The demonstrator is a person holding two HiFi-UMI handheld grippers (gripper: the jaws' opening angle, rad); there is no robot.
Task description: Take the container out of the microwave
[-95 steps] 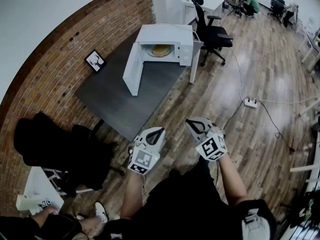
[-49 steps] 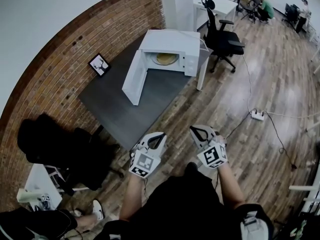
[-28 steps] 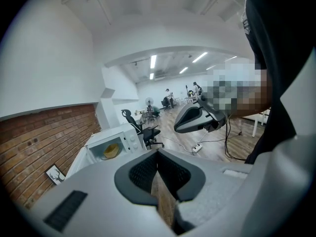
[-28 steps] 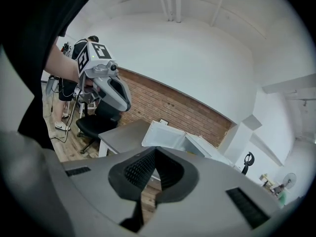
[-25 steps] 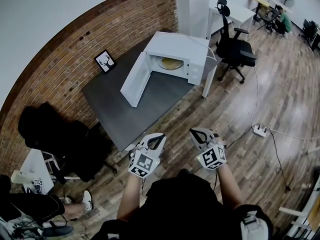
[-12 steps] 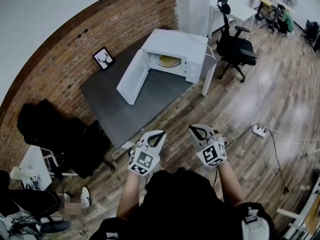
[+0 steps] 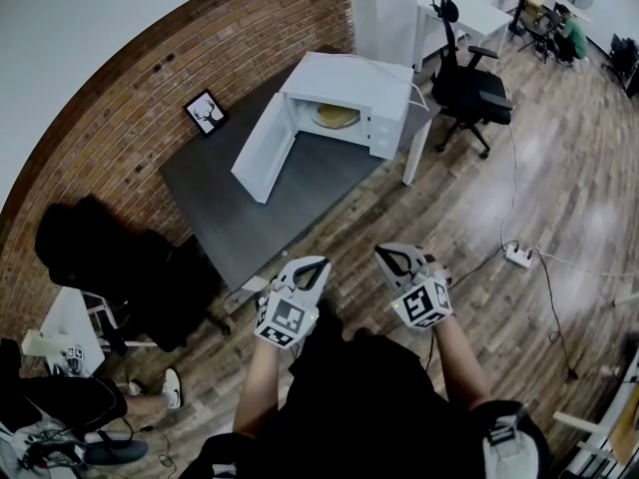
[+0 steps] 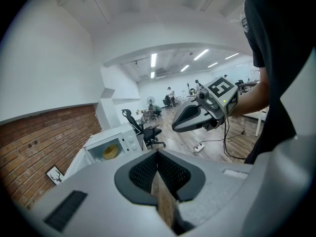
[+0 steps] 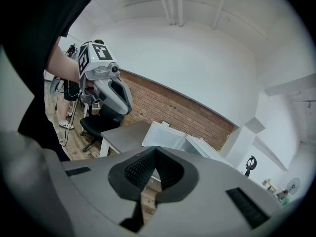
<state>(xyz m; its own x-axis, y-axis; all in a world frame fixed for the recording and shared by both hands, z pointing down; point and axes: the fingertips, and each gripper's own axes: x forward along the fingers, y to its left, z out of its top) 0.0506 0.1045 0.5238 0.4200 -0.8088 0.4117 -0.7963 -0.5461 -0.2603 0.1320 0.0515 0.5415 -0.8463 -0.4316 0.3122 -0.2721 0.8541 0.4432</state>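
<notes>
A white microwave (image 7: 349,86) stands at the far end of a dark grey table (image 7: 250,208), its door (image 7: 262,148) swung open to the left. Inside lies a yellowish container (image 7: 336,116), which the left gripper view also shows as a small container (image 8: 111,151) in the microwave (image 8: 121,138). My left gripper (image 7: 316,264) and right gripper (image 7: 390,257) hover side by side over the wooden floor, well short of the table. Both are shut with nothing between the jaws. My right gripper (image 8: 183,124) appears in the left gripper view, and my left gripper (image 9: 120,101) in the right gripper view.
A black office chair (image 7: 467,80) stands right of the microwave beside a white desk (image 7: 427,28). A framed picture (image 7: 204,112) leans on the brick wall. A dark chair with clothing (image 7: 110,267) sits left of the table. A power strip (image 7: 519,256) and cable lie on the floor.
The table and microwave have drifted slightly closer and lower in the head view as the person walks toward them. Both grippers stay shut and keep their places.
</notes>
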